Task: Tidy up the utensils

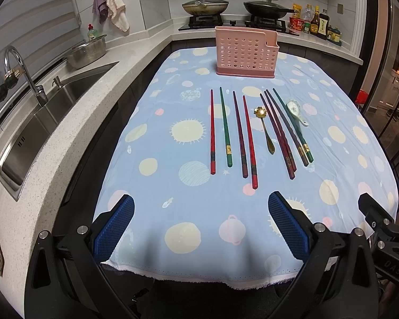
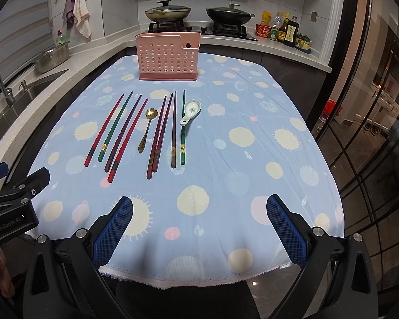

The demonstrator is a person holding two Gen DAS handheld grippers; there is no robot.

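A blue tablecloth printed with pale yellow and pink planets (image 1: 188,204) covers the table. Beyond it, at twelve o'clock, two lidded woks (image 1: 205,7) sit on a gas hob, with a cluster of sauce bottles (image 1: 316,22) at one o'clock. In the left wrist view a steel sink with a curved tap (image 1: 21,77) lies at nine o'clock, a metal colander (image 1: 87,51) on the counter behind it, and cloths hang on the wall (image 1: 111,2) at eleven o'clock.

A pink perforated plastic utensil holder (image 1: 246,50) stands upright at the far end of the cloth; its inside cannot be seen. Nothing lies between it and the utensils.

The utensils lie in a row near the middle of the cloth, pointing toward the holder. From the left: four separate chopsticks (image 1: 232,135), red, green, dark purple and red; a small gold metal spoon with a flower-shaped bowl (image 1: 264,130); then a tighter bundle of four chopsticks (image 1: 284,133), partly overlapping. A white ceramic soup spoon with a floral pattern (image 1: 296,113) rests at the right end, lying across the outermost green chopstick.

The left gripper (image 1: 200,207) hangs over the near edge at six o'clock, its blue textured pads (image 1: 114,228) spread wide and empty. The right gripper (image 2: 199,207) is likewise spread wide with nothing between its pads (image 2: 287,228), well apart from the utensils.
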